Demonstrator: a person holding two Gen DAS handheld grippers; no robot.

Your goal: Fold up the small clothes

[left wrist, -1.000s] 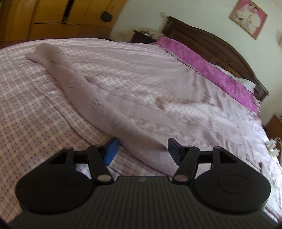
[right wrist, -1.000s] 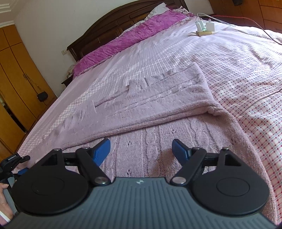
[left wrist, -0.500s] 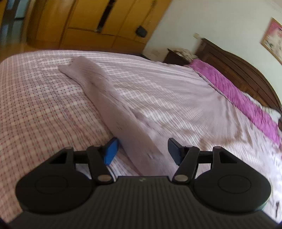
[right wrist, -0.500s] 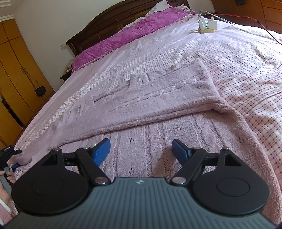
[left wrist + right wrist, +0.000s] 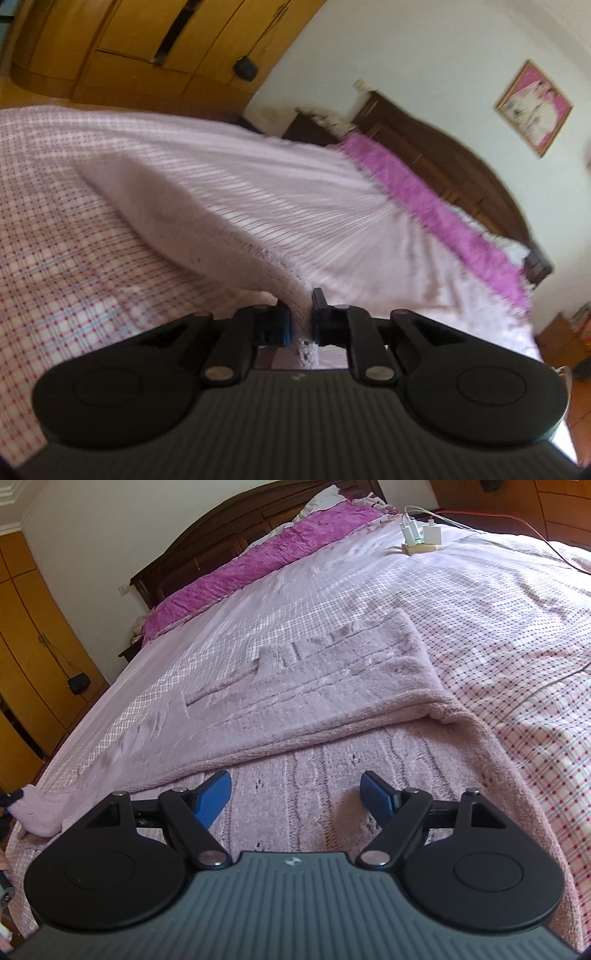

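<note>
Stretching away from left claw (image 5: pixel 302 318), sweater (image 5: pixel 177 218) lies pinched.

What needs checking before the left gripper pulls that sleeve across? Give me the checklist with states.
1. Left gripper shut on the sleeve end: ok, knit fabric sits between its fingers.
2. Depth of that pinch: cannot tell, the left view is blurred.
3. Right gripper open and holding nothing: ok, it hovers over the cable-knit sweater.
4. Other half of the garment already folded flat: ok.
5. Chargers well away from the sweater: ok, they lie far up the bedspread.
6. Sleeve free of snags: cannot tell.
</note>
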